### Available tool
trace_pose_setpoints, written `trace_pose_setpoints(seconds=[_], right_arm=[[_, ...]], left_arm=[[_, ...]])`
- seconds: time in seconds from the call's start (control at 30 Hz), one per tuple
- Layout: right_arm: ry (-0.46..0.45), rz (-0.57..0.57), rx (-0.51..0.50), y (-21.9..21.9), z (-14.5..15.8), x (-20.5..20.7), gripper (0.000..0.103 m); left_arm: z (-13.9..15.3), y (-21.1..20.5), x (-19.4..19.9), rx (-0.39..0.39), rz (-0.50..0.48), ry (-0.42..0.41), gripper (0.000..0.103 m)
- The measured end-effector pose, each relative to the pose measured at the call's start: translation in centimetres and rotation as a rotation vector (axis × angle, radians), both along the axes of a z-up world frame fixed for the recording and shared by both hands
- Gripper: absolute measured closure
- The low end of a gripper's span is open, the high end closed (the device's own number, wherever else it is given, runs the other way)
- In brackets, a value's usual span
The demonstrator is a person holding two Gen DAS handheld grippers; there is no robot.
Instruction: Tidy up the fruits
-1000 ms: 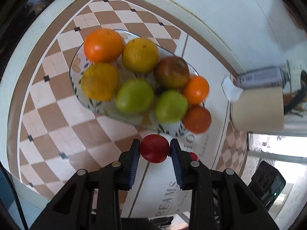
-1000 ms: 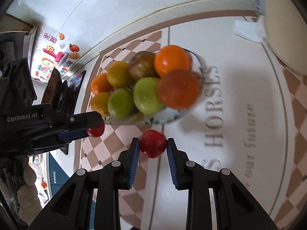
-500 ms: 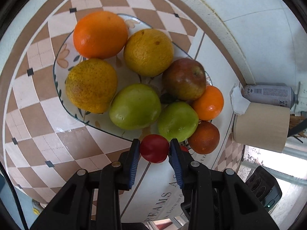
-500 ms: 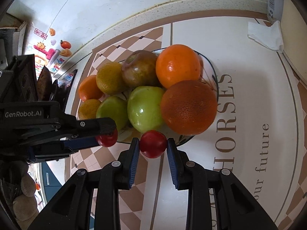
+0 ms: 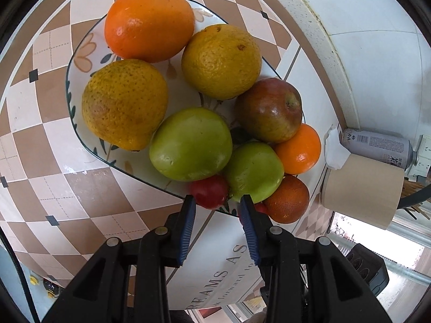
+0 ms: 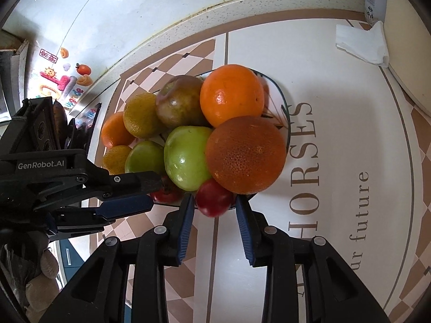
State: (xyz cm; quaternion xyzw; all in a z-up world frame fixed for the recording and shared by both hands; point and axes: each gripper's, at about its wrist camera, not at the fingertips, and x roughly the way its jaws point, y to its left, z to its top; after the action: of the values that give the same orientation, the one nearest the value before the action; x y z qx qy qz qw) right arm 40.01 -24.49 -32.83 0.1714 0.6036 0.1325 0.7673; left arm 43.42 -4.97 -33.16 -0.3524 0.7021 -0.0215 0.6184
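Right hand-held gripper: its jaws are opening off the small red round fruit at lower centre; spread wider before lifting away from the white patterned plate

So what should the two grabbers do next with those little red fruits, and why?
Probably lift both away. The left gripper and right gripper are opening, and each small red fruit already sits at the plate rim against the green apple, with gaps beside the pads.
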Motion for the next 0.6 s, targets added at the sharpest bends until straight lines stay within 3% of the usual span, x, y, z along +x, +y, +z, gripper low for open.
trace_pose_setpoints(seconds=[0.13, 0.23, 0.3, 0.37, 0.5, 0.57, 0.6], right_arm=[[0.006, -0.006, -0.002, -0.2, 0.3, -0.2, 0.063], [0.001, 0.007, -0.038, -0.3, 1.4, -1.0, 0.045], [-0.021, 0.021, -0.079, -0.5, 2.6, -1.7, 0.025], [-0.043, 0.031, -0.131, -0.9, 3.9, -2.4, 0.015], [-0.064, 0.043, -0.213, -1.5, 5.7, -3.6, 0.009], [-0.083, 0.051, -0.250, -1.6, 6.6, -4.2, 0.007], [-0.092, 0.052, -0.264, -1.5, 7.1, -4.5, 0.007]], left_arm=[[0.7, 0.2, -0.4, 0.016, -0.017, -0.014, 0.071], [2.1, -0.2, -0.9, 0.112, -0.074, -0.043, 0.071], [3.4, -0.4, -1.6, 0.216, -0.134, -0.081, 0.067], [4.4, -0.7, -2.4, 0.301, -0.190, -0.118, 0.058], [6.4, -0.7, -4.9, 0.508, -0.288, -0.178, 0.042], [7.0, -0.4, -6.1, 0.570, -0.314, -0.196, 0.019], [7.3, -0.2, -6.4, 0.588, -0.318, -0.204, 0.014]])
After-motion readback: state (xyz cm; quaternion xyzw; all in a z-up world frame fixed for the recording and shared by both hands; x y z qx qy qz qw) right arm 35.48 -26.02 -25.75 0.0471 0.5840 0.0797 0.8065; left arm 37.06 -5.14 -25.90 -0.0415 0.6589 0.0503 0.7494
